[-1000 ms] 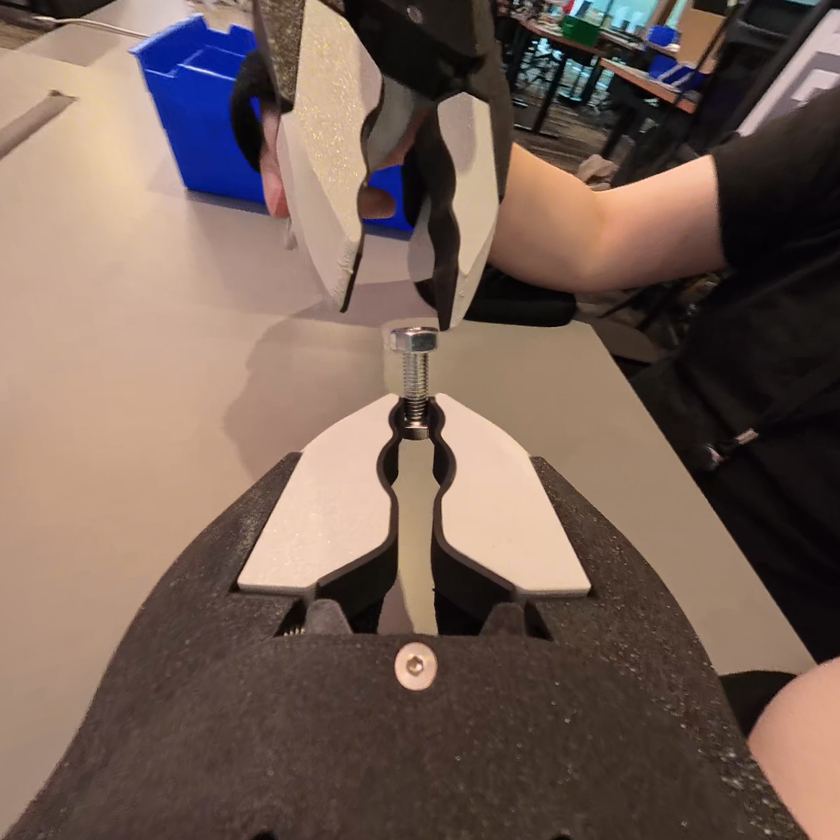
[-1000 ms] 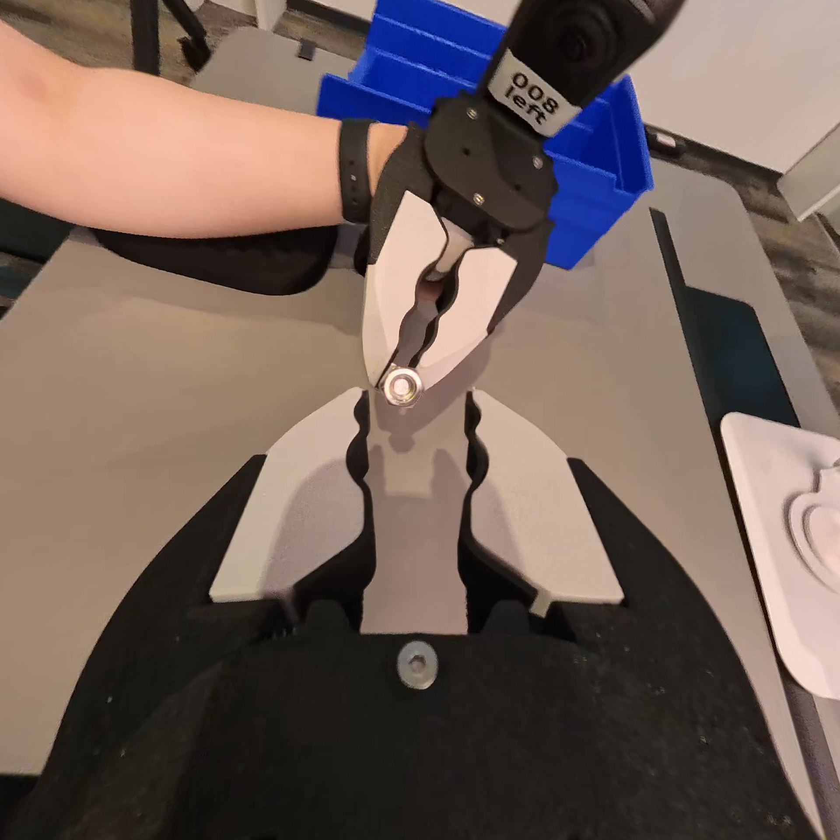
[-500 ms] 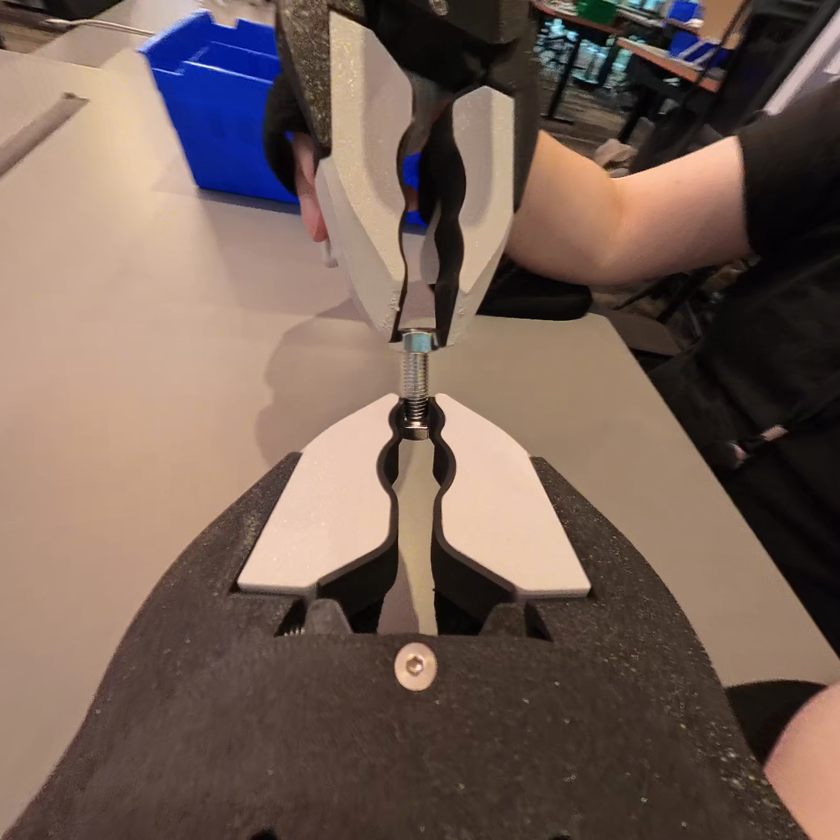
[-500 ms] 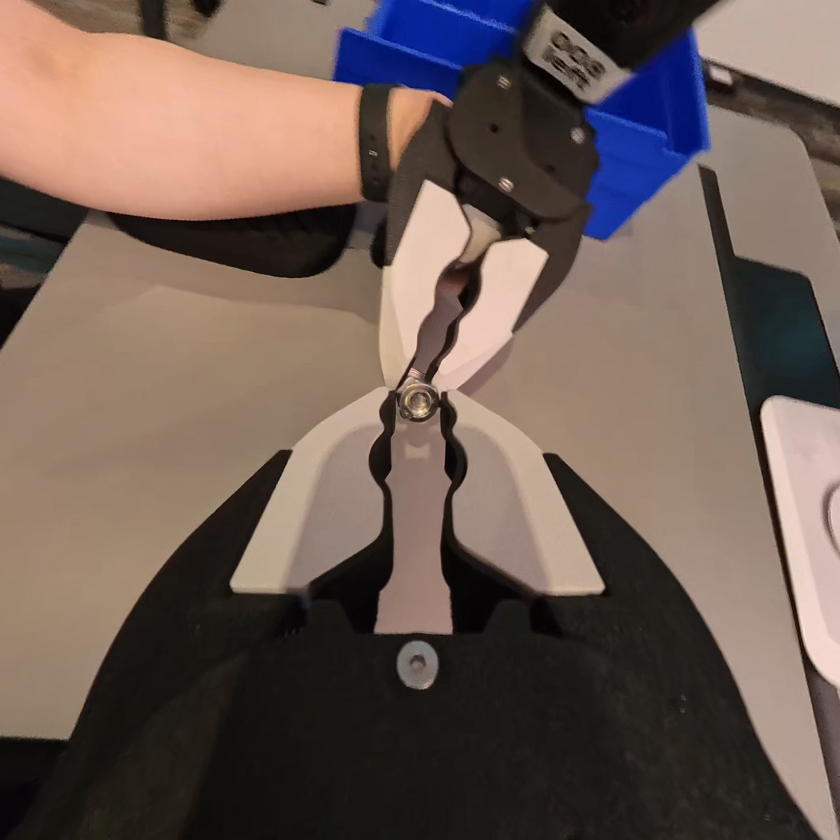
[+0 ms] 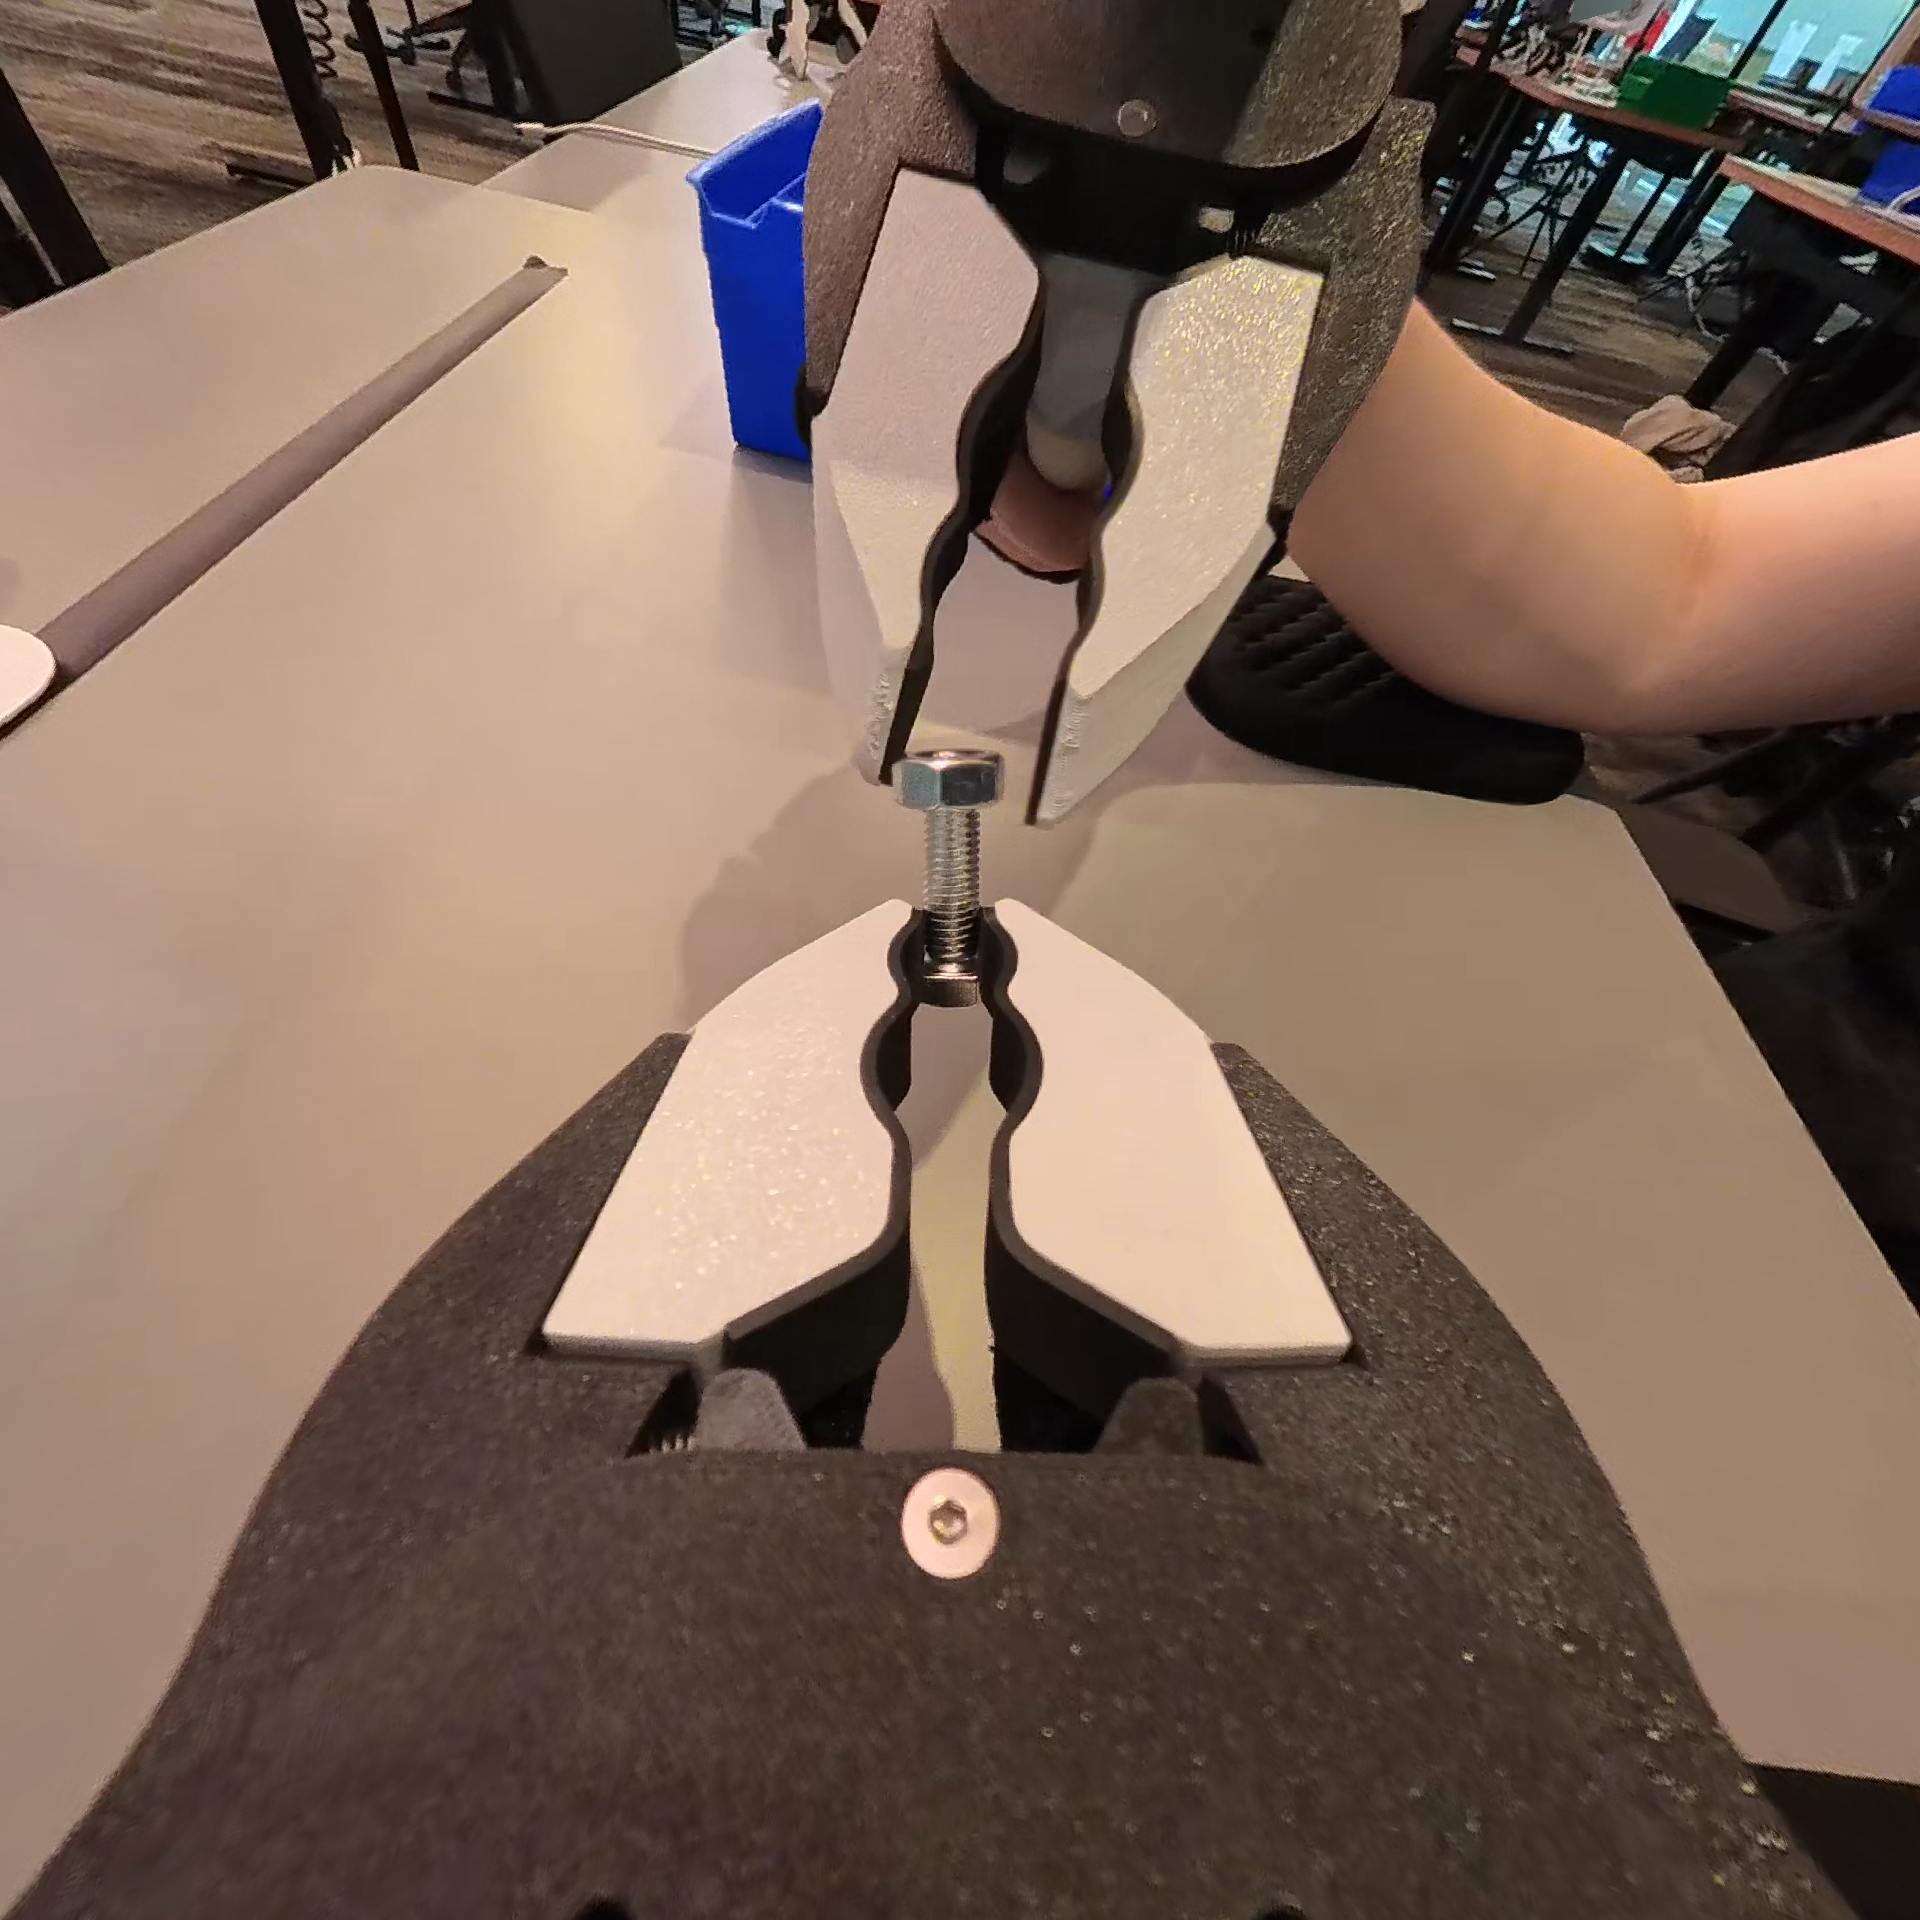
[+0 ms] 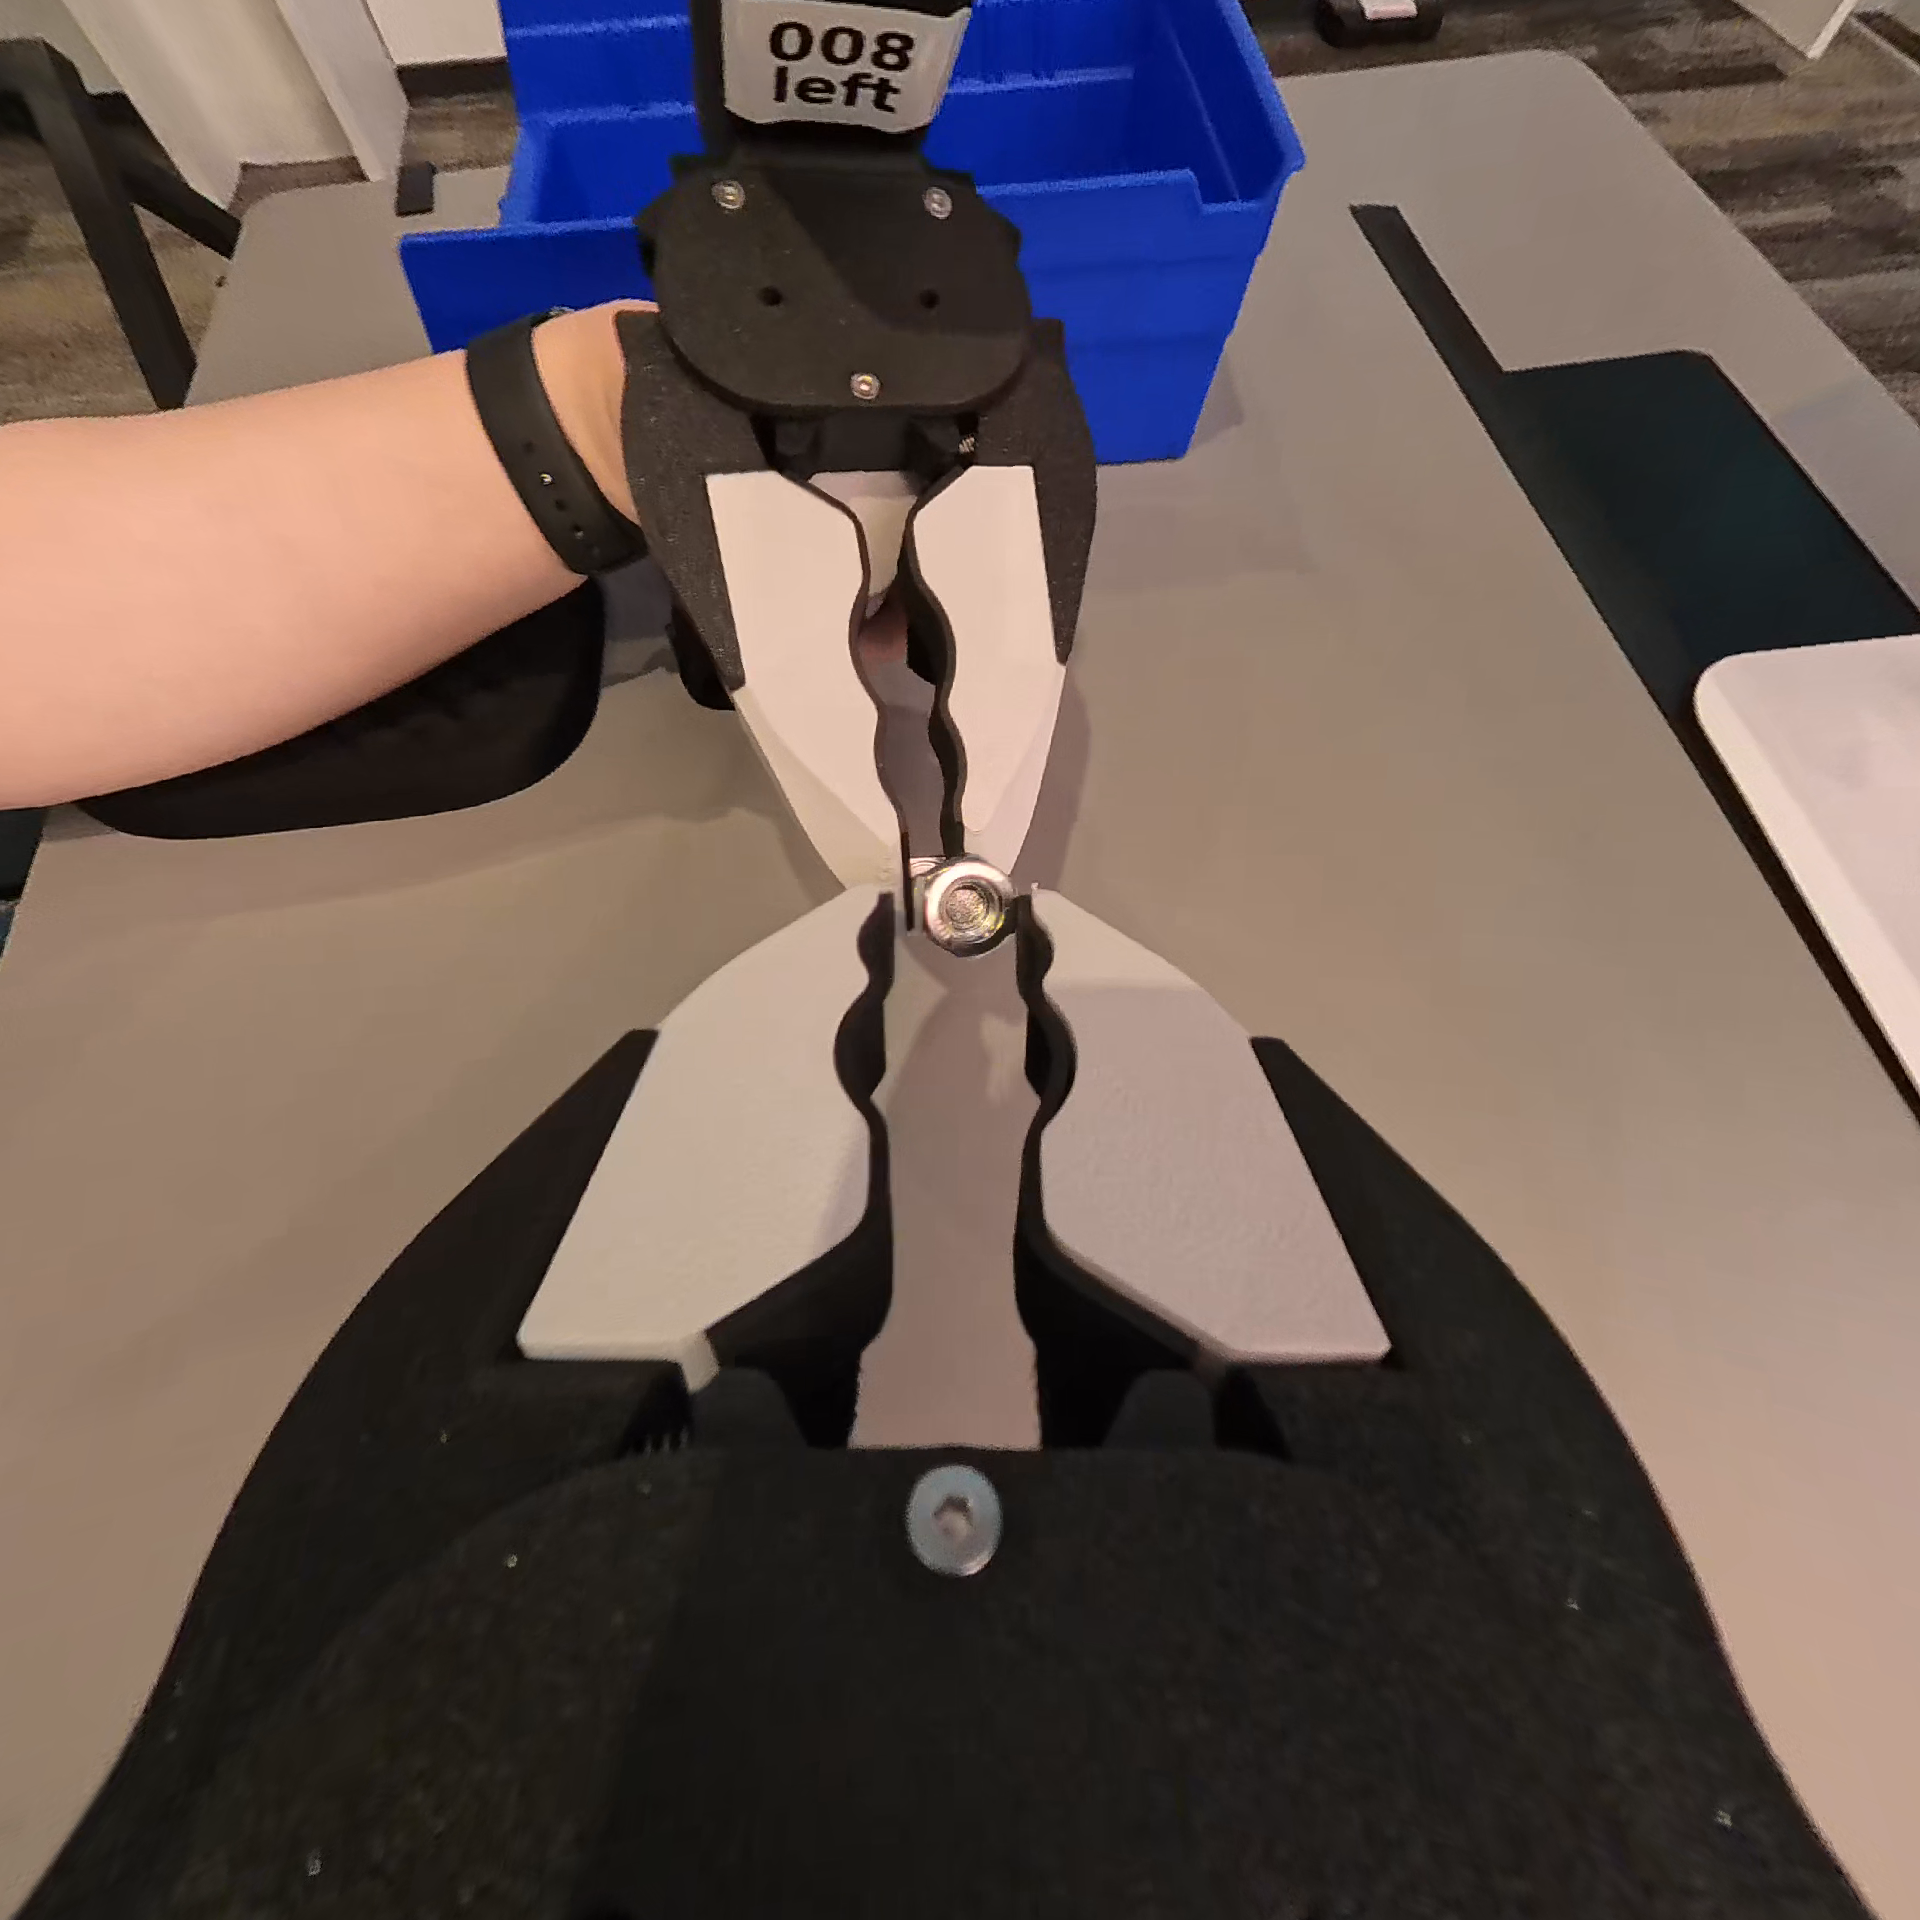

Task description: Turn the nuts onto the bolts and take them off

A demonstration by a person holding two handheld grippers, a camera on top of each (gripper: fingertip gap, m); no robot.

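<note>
grey table (image 5: 312,831); left gripper (image 5: 951,920) clamps bolt (image 5: 948,862), right gripper (image 6: 961,914) open.

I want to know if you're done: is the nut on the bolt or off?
On. The nut sits on the tip of the bolt; bare threads show below it, down to the shut left gripper.

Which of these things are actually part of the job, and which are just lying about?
In the job: bolt, clamped in the left gripper; nut on its tip; right gripper, jaws open around the nut.
Lying about: blue bin; black pad; white tray.
</note>
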